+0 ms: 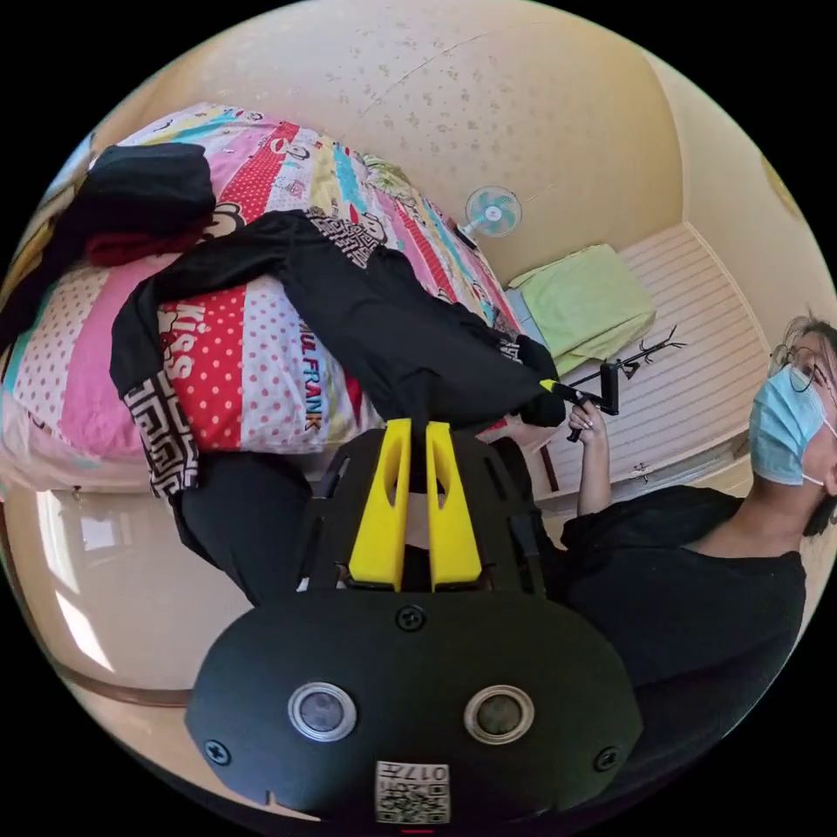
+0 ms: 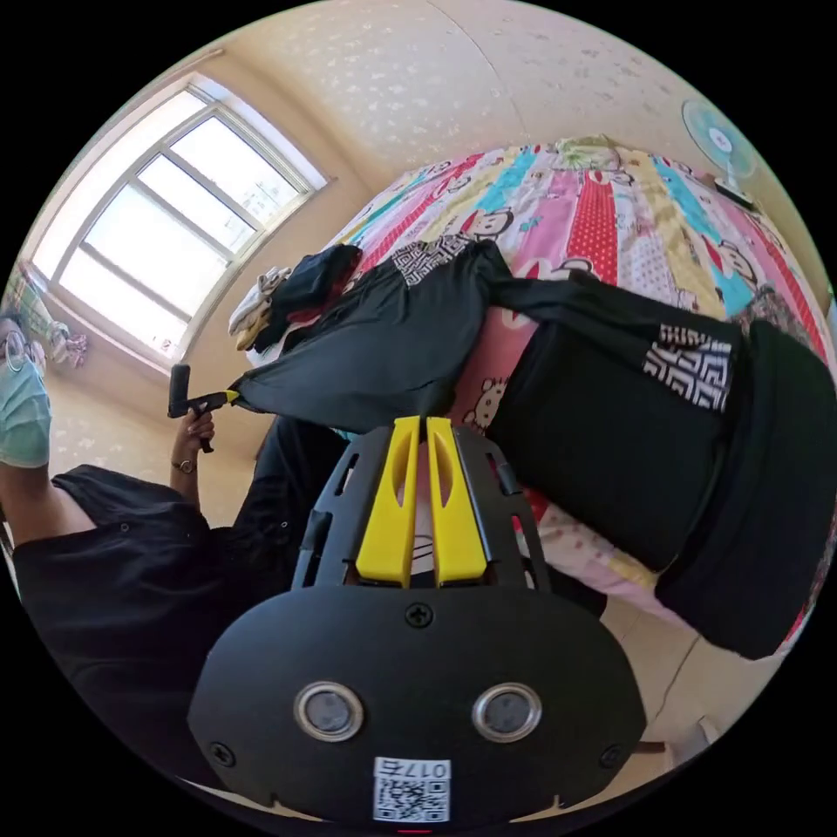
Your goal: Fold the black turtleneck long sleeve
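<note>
A bed covered with a bright patchwork cartoon-print quilt (image 1: 261,366) is seen against a pale speckled wall. The black turtleneck long sleeve with geometric black-and-white patterned panels (image 1: 384,323) is held stretched above the quilt, one sleeve trailing over the bed's edge. The left gripper (image 1: 417,436) and the right gripper (image 2: 417,432) are each closed on a pinch of its fabric. The knit is judged light, soft and limp, best gripped at hems or seams.

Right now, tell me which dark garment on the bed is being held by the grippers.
The black turtleneck with patterned trim, stretched off the bed's edge between the left gripper and right gripper. The other dark clothes sit heaped and untouched farther back on the bedspread.
</note>
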The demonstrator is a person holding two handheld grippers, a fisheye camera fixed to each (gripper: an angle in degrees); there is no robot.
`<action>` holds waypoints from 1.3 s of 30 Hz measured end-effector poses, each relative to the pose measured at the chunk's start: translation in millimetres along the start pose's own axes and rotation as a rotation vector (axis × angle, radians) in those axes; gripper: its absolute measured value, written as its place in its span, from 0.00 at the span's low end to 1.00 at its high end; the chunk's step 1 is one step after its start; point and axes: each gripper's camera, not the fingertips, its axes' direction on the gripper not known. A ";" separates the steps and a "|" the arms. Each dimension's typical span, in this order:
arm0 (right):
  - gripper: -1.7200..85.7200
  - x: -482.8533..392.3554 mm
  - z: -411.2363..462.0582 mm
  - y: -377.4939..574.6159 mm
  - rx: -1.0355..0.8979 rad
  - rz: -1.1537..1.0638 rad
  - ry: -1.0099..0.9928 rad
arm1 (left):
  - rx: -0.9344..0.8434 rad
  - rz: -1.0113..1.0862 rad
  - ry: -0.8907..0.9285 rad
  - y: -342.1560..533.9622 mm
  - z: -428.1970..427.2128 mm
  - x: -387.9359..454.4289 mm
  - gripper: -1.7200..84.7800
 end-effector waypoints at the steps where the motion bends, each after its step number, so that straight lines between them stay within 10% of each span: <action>1: 0.04 8.7 17.4 12.8 -0.040 0.040 0.002 | -0.053 -0.054 -0.003 9.9 17.8 -6.4 0.06; 6: 0.04 31.8 75.2 33.1 -0.231 0.197 0.179 | -0.084 -0.245 0.051 37.2 67.7 -23.5 0.07; 12: 0.04 -26.5 72.2 -8.3 -0.193 0.006 0.582 | 0.230 -0.279 -0.395 28.0 -3.5 -8.8 0.16; 22: 0.04 -76.1 134.2 -64.7 -0.168 -0.214 0.225 | 0.003 -0.281 -0.500 -30.7 32.5 -41.4 0.04; 28: 0.09 -109.0 144.5 -62.6 -0.075 -0.436 -0.036 | 0.292 -0.109 0.127 8.3 -123.7 22.1 0.01; 39: 0.20 -272.1 145.3 -56.2 0.304 -1.027 -0.401 | 0.399 0.041 0.326 17.7 -210.1 97.8 0.01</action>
